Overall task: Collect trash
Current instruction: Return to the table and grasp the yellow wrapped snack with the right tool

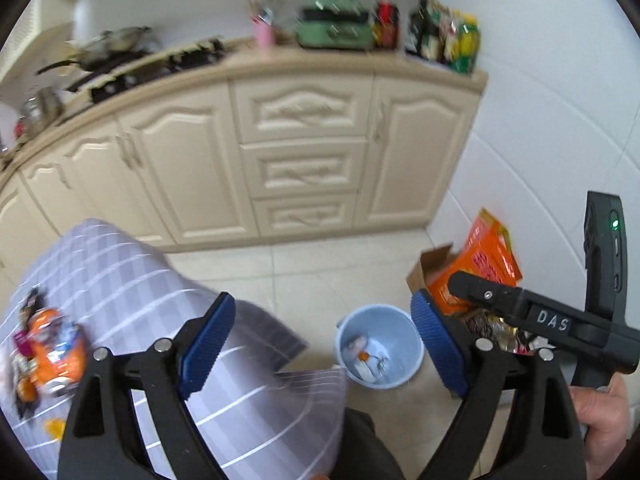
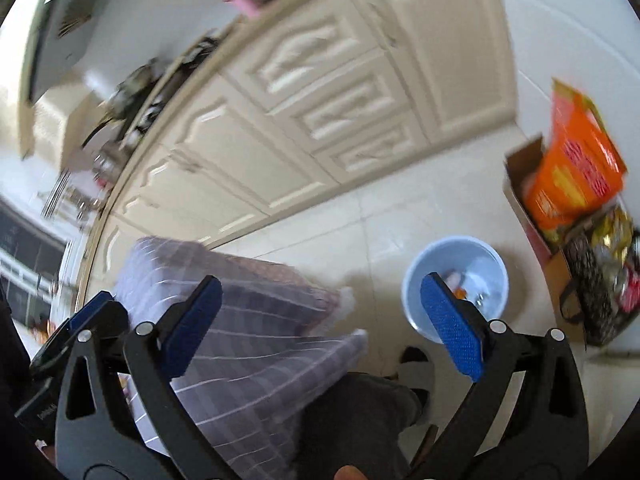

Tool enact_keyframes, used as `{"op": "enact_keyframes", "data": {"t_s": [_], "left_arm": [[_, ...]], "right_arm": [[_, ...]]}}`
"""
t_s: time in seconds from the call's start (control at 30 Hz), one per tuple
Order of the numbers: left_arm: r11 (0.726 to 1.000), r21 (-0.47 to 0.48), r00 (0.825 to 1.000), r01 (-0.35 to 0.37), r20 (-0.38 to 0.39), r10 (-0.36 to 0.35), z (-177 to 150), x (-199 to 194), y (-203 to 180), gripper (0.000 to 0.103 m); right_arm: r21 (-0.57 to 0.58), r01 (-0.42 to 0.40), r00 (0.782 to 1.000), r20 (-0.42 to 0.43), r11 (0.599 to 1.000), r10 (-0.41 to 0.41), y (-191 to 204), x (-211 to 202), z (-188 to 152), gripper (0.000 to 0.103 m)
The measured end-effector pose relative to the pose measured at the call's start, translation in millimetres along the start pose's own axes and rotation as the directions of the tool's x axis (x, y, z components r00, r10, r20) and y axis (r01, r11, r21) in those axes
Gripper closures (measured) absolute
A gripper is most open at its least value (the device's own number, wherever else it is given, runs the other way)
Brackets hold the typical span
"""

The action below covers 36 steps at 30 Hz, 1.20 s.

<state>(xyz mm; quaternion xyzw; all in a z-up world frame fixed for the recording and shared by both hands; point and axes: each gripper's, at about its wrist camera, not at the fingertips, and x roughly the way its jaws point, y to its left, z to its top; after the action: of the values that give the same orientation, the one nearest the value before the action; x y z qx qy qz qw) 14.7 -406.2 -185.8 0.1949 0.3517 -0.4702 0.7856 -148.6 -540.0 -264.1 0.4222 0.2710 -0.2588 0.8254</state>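
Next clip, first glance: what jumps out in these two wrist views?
The light blue bin on the tiled floor, with a few scraps already inside, sits between the open jaws in both views. Left of it hangs a grey checked tablecloth carrying an orange wrapper. A bright orange bag stands in a cardboard box by the wall, right of the bin.
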Motion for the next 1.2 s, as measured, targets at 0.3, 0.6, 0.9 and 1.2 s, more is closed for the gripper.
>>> {"op": "enact_keyframes", "data": {"t_s": [0.3,0.6,0.9,1.2], "left_arm": [[0.985,-0.134,0.985,-0.110,0.121,0.126,-35,-86,89,0.016],[0.904,-0.304,0.926,-0.299,0.137,0.352,-106,-149,188,0.016],[0.811,-0.425,0.884,-0.402,0.050,0.464,-163,-177,267,0.016],[0.749,-0.501,0.863,-0.434,0.007,0.505,-175,-176,316,0.015]], "right_arm": [[-0.228,-0.099,0.995,-0.042,0.969,0.092,123,-6,-29,0.006],[-0.460,-0.155,0.983,-0.160,0.874,0.091,223,23,-95,0.006],[-0.593,-0.231,0.952,-0.300,0.772,0.055,288,69,-168,0.006],[-0.678,-0.216,0.935,-0.350,0.703,-0.051,327,119,-210,0.062]]}}
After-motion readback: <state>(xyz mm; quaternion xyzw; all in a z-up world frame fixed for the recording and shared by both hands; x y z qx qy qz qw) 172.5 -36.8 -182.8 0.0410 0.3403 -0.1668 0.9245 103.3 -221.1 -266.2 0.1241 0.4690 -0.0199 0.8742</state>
